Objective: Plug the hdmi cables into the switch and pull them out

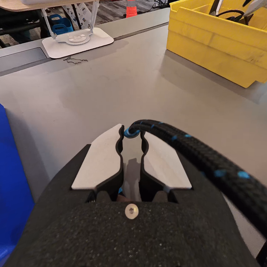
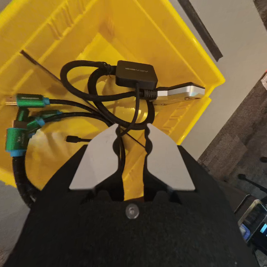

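In the left wrist view my left gripper (image 1: 132,132) is closed on the end of a black braided HDMI cable (image 1: 202,157) with blue flecks. The cable's blue collar (image 1: 130,134) shows at the fingertips; its plug is hidden under them. The cable arcs off to the right. My right gripper (image 2: 132,128) hangs over the yellow bin (image 2: 159,36). Black cables (image 2: 121,144) run between its fingers. The silver switch (image 2: 182,93) and a black square adapter (image 2: 135,73) hang on the bundle, with green HDMI plugs (image 2: 30,101) at the left. The right gripper also shows far off (image 1: 252,7).
The yellow bin (image 1: 209,47) stands at the back right of the grey table (image 1: 115,93). A white stand base (image 1: 78,41) sits at the back, with a thin black thread (image 1: 75,60) in front of it. A blue object (image 1: 11,173) is at the left edge. There is about 45 centimeters between the tips of the two grippers. The right gripper is farther from the blue object (image 1: 11,173), some 60 centimeters, than the left, some 15 centimeters.
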Available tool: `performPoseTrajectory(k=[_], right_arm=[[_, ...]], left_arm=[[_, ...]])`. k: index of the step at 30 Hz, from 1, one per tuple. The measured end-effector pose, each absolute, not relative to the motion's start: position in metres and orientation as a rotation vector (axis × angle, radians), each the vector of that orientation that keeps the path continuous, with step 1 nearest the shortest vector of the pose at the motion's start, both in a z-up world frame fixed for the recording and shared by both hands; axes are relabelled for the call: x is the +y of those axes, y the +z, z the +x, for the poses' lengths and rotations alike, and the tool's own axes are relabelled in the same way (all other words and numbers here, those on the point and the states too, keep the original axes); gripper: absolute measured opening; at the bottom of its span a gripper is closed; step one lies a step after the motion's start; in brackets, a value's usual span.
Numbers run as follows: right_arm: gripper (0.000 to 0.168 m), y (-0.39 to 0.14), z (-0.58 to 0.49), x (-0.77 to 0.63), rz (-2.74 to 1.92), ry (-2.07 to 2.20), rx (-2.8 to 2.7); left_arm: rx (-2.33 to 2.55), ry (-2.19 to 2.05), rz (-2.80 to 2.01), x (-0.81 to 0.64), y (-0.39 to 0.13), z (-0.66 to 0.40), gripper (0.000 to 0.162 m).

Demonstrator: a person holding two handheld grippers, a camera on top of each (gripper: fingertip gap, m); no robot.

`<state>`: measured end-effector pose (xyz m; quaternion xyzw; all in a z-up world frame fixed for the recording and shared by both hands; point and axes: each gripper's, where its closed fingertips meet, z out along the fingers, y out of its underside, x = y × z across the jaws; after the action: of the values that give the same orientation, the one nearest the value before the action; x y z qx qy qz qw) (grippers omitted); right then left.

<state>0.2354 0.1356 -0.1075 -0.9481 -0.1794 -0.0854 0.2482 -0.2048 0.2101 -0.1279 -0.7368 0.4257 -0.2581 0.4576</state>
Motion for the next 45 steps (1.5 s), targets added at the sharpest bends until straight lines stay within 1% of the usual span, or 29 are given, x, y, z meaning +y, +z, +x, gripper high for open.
performPoseTrajectory(k=[1,3,6,9,13,16,19,21,23,26,28,30,33,35,37,39,42,45], right_arm=[[0.012,-0.11,0.237,0.138,-2.572,-0.248,-0.481],[0.006,-0.111,0.24,0.143,-2.559,-0.262,-0.467],[0.004,-0.103,0.249,0.147,-2.569,-0.315,-0.504],[0.003,-0.067,0.252,0.164,-2.488,-0.449,-0.611],[0.002,-0.015,0.229,0.197,-2.255,-0.635,-0.962],[0.001,-0.006,0.202,0.212,-2.153,-0.578,-1.227],[0.0,-0.018,0.193,0.225,-2.152,-0.406,-1.375],[0.0,-0.03,0.189,0.238,-2.129,-0.245,-1.359],[0.0,-0.061,0.205,0.243,-2.243,-0.146,-1.322],[0.0,-0.119,0.243,0.23,-2.465,-0.2,-1.355],[0.0,-0.137,0.254,0.224,-2.532,-0.264,-1.338],[0.0,-0.127,0.24,0.225,-2.47,-0.186,-1.233],[0.0,-0.085,0.216,0.222,-2.369,-0.111,-0.984],[0.009,-0.057,0.192,0.209,-2.296,-0.146,-0.848],[0.019,-0.034,0.141,0.19,-2.167,-0.08,-0.759],[0.021,-0.027,0.059,0.161,-2.039,0.175,-0.734],[0.031,-0.036,-0.07,0.115,-1.906,0.632,-0.748],[0.049,-0.044,-0.171,0.091,-1.786,1.032,-0.655]], left_arm=[[1.053,-0.635,-1.814,0.21,-0.128,-0.204,0.02],[1.06,-0.63,-1.81,0.208,-0.128,-0.204,0.02],[1.063,-0.623,-1.808,0.208,-0.128,-0.205,0.02],[1.058,-0.626,-1.811,0.208,-0.128,-0.206,0.02],[1.057,-0.616,-1.808,0.209,-0.127,-0.207,0.02],[1.054,-0.613,-1.807,0.209,-0.127,-0.208,0.02],[1.054,-0.61,-1.807,0.209,-0.127,-0.209,0.02],[1.057,-0.609,-1.806,0.209,-0.127,-0.209,0.02],[1.06,-0.608,-1.805,0.208,-0.127,-0.209,0.021],[1.064,-0.605,-1.804,0.207,-0.127,-0.209,0.021],[1.065,-0.602,-1.803,0.207,-0.128,-0.21,0.021],[1.064,-0.6,-1.804,0.208,-0.128,-0.211,0.02],[1.062,-0.597,-1.8,0.21,-0.127,-0.213,0.02],[1.055,-0.593,-1.798,0.213,-0.126,-0.214,0.02],[1.052,-0.599,-1.798,0.215,-0.124,-0.214,0.02],[1.048,-0.586,-1.819,0.221,-0.123,-0.214,0.02],[1.049,-0.483,-1.882,0.241,-0.121,-0.214,0.02],[1.052,-0.37,-1.922,0.26,-0.116,-0.21,0.02]])
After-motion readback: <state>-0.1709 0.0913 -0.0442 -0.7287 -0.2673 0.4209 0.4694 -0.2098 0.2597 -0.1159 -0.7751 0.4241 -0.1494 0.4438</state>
